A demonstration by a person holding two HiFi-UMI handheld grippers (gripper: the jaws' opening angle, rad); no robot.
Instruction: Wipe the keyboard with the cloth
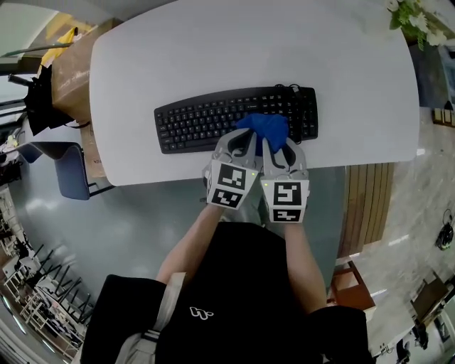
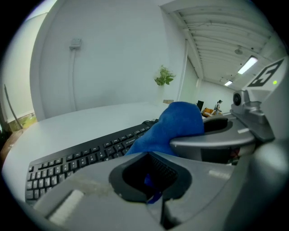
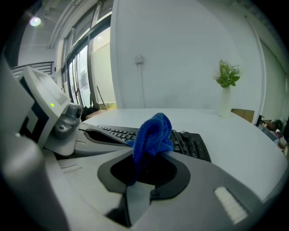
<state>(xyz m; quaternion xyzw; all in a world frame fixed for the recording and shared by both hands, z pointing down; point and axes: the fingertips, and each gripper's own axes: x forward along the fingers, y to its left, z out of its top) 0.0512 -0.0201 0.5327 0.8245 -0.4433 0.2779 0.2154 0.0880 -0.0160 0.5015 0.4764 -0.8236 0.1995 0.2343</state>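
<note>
A black keyboard [image 1: 206, 122] lies across the middle of the white table [image 1: 142, 64]. A bunched blue cloth [image 1: 265, 128] rests on its right half, near the front row of keys. My left gripper [image 1: 245, 138] and right gripper [image 1: 279, 146] stand side by side at the keyboard's front edge, both reaching into the cloth. In the left gripper view the left gripper [image 2: 151, 177] is shut with a bit of cloth [image 2: 174, 126] pinched in it. In the right gripper view the right gripper [image 3: 142, 166] is shut on a fold of the cloth [image 3: 152, 133], above the keyboard [image 3: 189, 143].
A vase with a plant [image 1: 419, 20] stands at the table's far right corner. Left of the table are a cardboard box [image 1: 71, 64] and a blue chair [image 1: 65, 167]. A wooden panel [image 1: 366, 206] stands under the right side. The table's near edge runs just below the grippers.
</note>
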